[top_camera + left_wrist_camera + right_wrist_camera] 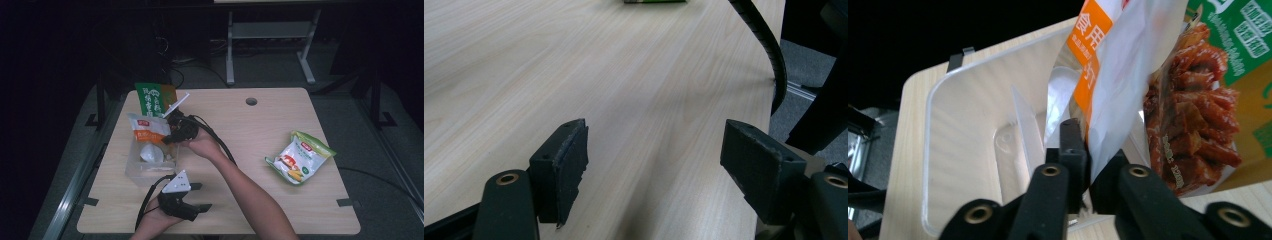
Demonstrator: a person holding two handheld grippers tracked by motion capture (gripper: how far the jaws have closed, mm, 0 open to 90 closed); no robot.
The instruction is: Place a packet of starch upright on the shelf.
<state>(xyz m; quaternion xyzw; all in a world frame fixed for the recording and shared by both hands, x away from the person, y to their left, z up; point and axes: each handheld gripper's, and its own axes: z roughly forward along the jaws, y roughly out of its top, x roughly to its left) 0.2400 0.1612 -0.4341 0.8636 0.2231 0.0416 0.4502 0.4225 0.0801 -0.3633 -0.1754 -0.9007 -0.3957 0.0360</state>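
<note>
The right gripper is pinching the white-and-orange packet, lowering it into the clear bin just ahead of its jaws. Next, I'd say, comes letting go. The left gripper is resting spread wide on the tabletop, holding nothing.

I see left gripper near table front edge | clear bin just beyond it | right gripper over bin, pouch at its jaws | boxed packet behind | snack bag far right of both
</note>
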